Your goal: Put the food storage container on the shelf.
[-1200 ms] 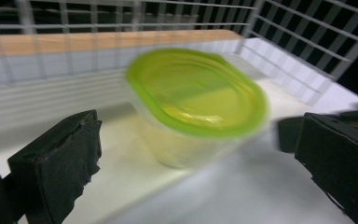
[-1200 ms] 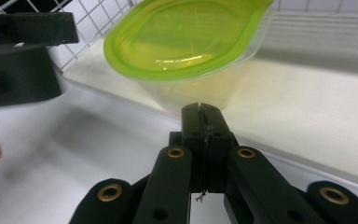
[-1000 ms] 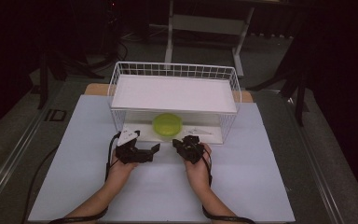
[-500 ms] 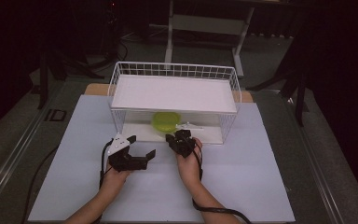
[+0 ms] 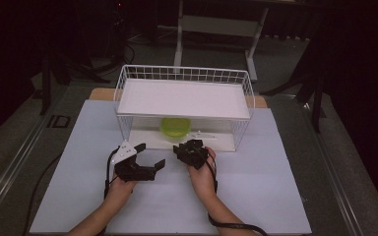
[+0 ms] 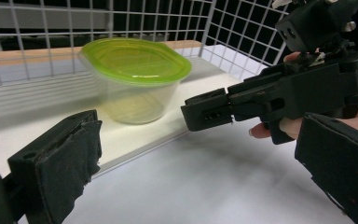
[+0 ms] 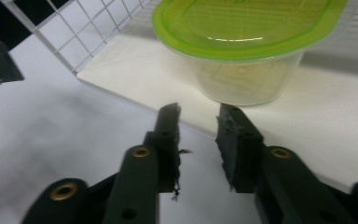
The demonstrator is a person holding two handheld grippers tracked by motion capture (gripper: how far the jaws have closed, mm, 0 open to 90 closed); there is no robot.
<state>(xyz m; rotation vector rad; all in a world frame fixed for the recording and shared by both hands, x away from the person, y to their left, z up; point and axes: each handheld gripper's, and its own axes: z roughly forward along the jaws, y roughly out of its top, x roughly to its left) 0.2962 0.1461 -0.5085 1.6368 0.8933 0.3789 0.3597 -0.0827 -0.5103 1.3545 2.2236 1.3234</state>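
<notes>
Here the right gripper (image 5: 191, 150), jaws just parting, points at the container (image 5: 175, 127).

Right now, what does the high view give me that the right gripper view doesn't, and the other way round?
High view alone: the whole wire rack with its white upper shelf, the left gripper wide open, and both hands in front of the rack.

Right gripper view alone: the right gripper up close, its jaws having just been opening, nothing between them, just short of the lower shelf's edge.

Both: the clear container with the green lid on the lower shelf, ahead of the right gripper, untouched.
</notes>
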